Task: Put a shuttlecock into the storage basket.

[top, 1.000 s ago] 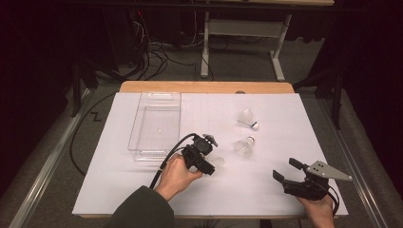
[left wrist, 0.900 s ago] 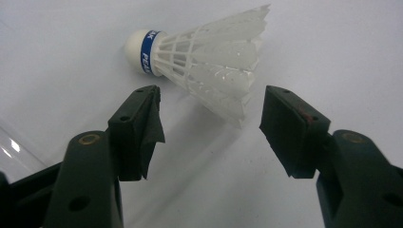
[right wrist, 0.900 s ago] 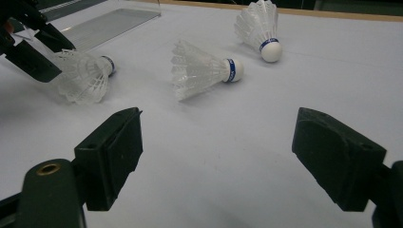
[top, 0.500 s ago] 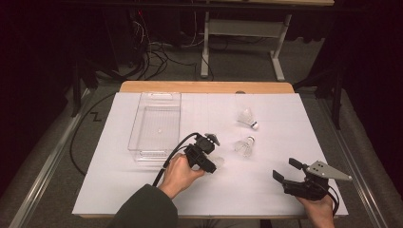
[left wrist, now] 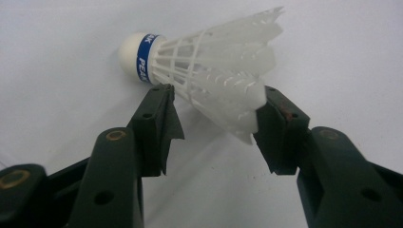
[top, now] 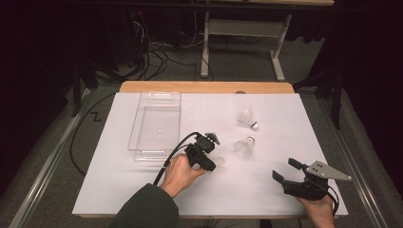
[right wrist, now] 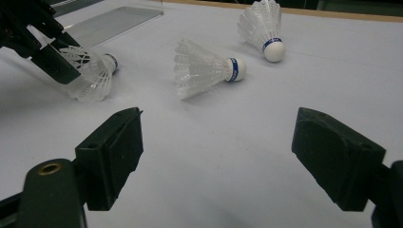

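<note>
A white shuttlecock [left wrist: 209, 71] with a blue band lies on its side on the white table sheet [top: 142, 185]. My left gripper [left wrist: 216, 95] straddles its skirt. The jaws have just been closing, and both pads now touch the feathers. In the high view the left gripper [top: 211, 161] sits at the table's middle, with the shuttlecock [top: 219, 164] peeking out beside it. The right gripper view also shows this shuttlecock [right wrist: 90, 76], at its left. My right gripper [top: 284, 168] rests near the front right, open, and its jaws [right wrist: 218, 128] hold nothing.
Two more shuttlecocks lie right of centre, one [top: 244, 146] close to the left gripper and one [top: 247, 118] farther back. A clear plastic tray [top: 157, 126] stands at the back left. The left gripper's cable [top: 173, 152] trails past the tray.
The left hand has edged slightly toward the near shuttlecock and settled over it. The right hand and the other two shuttlecocks have not moved.
</note>
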### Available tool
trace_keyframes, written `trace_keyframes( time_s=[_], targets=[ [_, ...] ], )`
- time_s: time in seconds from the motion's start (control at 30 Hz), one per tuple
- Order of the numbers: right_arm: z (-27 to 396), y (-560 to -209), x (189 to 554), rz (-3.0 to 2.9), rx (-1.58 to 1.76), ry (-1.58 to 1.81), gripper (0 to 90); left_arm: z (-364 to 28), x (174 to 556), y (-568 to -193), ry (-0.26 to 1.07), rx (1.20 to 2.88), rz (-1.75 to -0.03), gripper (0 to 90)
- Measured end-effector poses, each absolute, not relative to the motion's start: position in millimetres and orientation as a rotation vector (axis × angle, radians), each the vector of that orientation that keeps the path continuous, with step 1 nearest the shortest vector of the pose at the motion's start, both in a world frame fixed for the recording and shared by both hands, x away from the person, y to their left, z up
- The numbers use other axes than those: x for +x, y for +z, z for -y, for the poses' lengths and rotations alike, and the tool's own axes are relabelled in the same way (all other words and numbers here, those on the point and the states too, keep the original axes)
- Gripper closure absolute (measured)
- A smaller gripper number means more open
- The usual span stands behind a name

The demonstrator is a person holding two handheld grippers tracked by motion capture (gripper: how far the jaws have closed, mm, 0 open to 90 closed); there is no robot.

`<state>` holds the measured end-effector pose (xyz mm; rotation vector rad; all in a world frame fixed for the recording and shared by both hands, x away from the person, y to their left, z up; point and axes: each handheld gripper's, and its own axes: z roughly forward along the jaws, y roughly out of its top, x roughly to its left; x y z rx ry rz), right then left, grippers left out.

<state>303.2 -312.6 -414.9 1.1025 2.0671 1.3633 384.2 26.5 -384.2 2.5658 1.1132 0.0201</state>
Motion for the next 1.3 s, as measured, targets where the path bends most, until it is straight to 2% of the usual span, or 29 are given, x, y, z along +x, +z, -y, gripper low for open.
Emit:
trace_keyframes(
  time_s=[0.73, 1.3],
  targets=[
    [312.9, -414.6, 302.9, -2.069, 1.097, 1.375, 18.4, -29.2, 385.2, -385.2, 0.058, 2.582, -1.124, 61.0],
    [313.3, -414.5, 302.9, -2.067, 1.100, 1.381, 18.5, -34.7, 384.2, -381.4, 0.093, 2.579, -1.142, 74.5]
  ],
)
